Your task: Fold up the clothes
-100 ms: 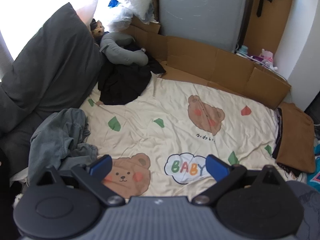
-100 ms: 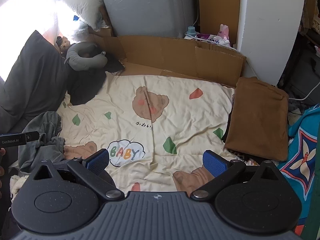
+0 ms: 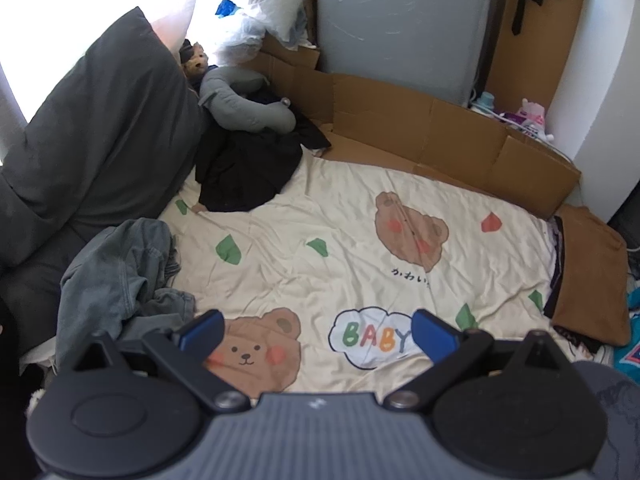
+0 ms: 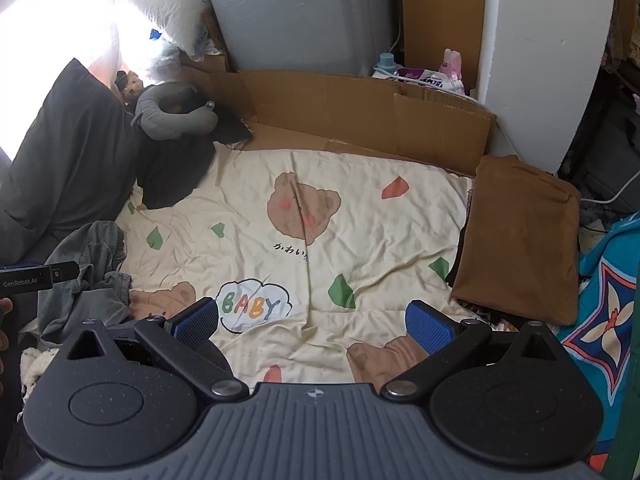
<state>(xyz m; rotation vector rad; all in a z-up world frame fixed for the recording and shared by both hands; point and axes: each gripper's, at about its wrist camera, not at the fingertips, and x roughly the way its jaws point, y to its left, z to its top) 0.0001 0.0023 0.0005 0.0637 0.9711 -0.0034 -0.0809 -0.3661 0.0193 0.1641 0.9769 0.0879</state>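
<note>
Hardly anything is shifting since the earlier frame: both views are sitting as before. The left gripper and right gripper are hovering over the bed sheet, fingers spread wide, gripping nothing. A crumpled grey garment is lying at lower left, a black one at upper left; a folded brown piece is resting at right. Fingers could be snagging the sheet along with the cloth.

Bedding and clutter around my work spot.
Cream bear-print blanket reading "BABY" spread flat; dark grey pillow propped at left, grey neck pillow beside it. Flattened cardboard lines the far edge against a grey cabinet. Small plush toy near the window.
</note>
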